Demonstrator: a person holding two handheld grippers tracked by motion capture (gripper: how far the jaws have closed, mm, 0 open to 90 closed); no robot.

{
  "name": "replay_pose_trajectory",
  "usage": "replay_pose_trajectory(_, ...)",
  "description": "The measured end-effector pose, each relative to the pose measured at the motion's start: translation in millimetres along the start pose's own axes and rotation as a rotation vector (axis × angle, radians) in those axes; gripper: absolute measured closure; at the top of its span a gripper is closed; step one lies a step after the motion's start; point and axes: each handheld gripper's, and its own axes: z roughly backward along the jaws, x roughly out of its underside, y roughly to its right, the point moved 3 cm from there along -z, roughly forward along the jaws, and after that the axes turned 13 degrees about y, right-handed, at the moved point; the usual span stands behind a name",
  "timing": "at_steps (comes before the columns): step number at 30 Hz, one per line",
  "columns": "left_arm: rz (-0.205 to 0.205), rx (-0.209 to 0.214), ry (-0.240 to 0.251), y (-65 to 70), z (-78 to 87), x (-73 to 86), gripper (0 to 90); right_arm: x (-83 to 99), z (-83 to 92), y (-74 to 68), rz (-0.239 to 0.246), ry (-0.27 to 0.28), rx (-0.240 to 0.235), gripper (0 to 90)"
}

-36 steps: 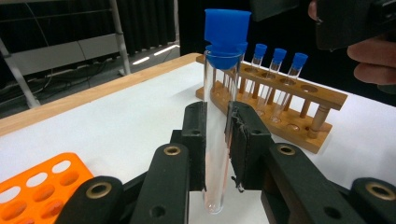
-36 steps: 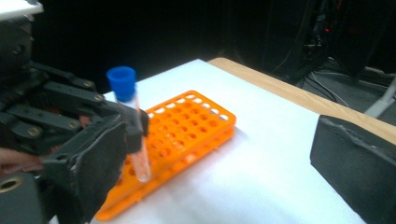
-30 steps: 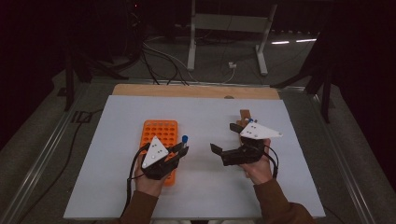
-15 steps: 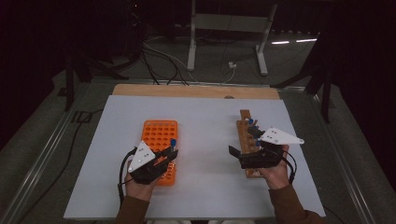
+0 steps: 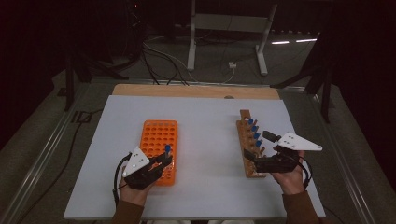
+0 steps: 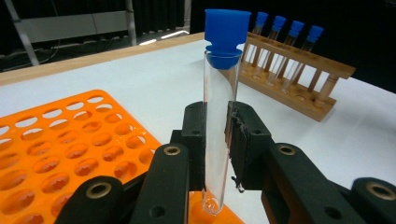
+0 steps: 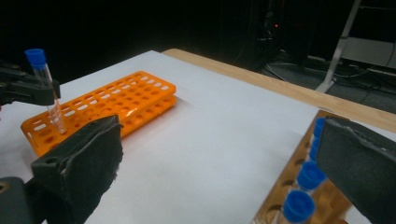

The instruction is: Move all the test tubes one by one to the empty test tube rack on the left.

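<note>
While clamped upright, tube (image 6: 219, 126), left gripper (image 6: 217, 140), over orange rack (image 6: 60, 140)

Clear glass test tube (image 6: 219, 135) with blue cap, upright, rounded bottom at the near-right corner of the orange rack (image 6: 60, 149), seemingly just entering a hole, orange rack flat on the white table.

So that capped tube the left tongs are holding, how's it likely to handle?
The tube looks clear and thin-walled, so probably fragile and light. Its smooth round wall may slip in the left tongs. Laid on the table it would likely roll, though the blue cap is wider and might curb that.
</note>
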Motion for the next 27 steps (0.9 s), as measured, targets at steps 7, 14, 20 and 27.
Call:
replay_pose_trajectory(7,0.014,0.02,-0.013,5.2,3.1,7.6,78.2,5.9,10.0,3.4,-0.022,0.011,0.007,0.9)
replay_pose_trajectory(14,-0.005,0.016,-0.082,5.6,3.9,19.4,78.1,11.4,11.8,-0.3,-0.026,0.008,-0.004,1.3)
replay_pose_trajectory(20,-0.05,0.017,-0.152,8.0,3.5,26.9,78.0,15.4,11.1,-1.9,-0.034,0.007,-0.012,1.4)
replay_pose_trajectory(27,-0.08,0.017,-0.209,10.5,2.6,31.5,78.0,17.7,11.5,-2.3,-0.038,0.007,-0.013,1.4)
